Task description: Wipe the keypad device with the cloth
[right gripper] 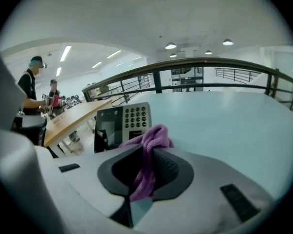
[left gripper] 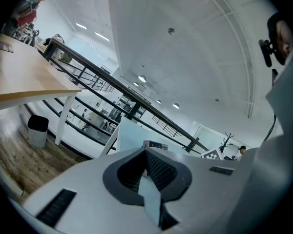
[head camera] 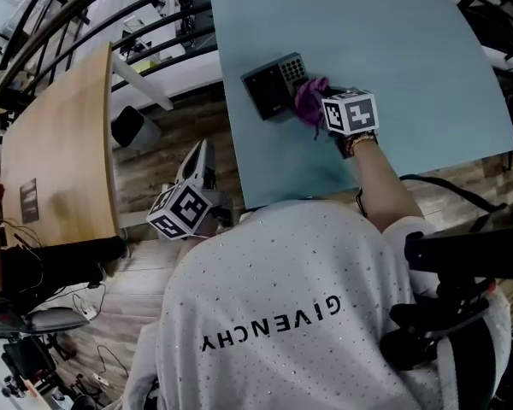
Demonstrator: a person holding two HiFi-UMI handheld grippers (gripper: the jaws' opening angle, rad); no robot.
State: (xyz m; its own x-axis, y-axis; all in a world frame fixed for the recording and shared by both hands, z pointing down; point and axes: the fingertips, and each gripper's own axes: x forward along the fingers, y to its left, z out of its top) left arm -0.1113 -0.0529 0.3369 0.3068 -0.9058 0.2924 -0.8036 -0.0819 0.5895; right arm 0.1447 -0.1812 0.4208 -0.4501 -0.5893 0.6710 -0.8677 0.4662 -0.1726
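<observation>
The keypad device (head camera: 275, 85) is a dark box with a screen and a number pad, standing on the light blue table (head camera: 410, 75). In the right gripper view the keypad device (right gripper: 123, 126) is just ahead and slightly left of the jaws. My right gripper (head camera: 318, 109) is shut on a purple cloth (head camera: 309, 97), and the bunched cloth (right gripper: 149, 152) sits against the device's right side. My left gripper (head camera: 203, 152) hangs off the table's near left corner, over the floor. In its own view the left gripper (left gripper: 147, 172) is shut with nothing in it, and the device (left gripper: 155, 145) shows far off.
A long wooden table (head camera: 56, 161) runs along the left, with a black bin (head camera: 128, 127) on the plank floor between the two tables. Dark railings (head camera: 154, 24) cross behind. Several people stand far off at the left of the right gripper view.
</observation>
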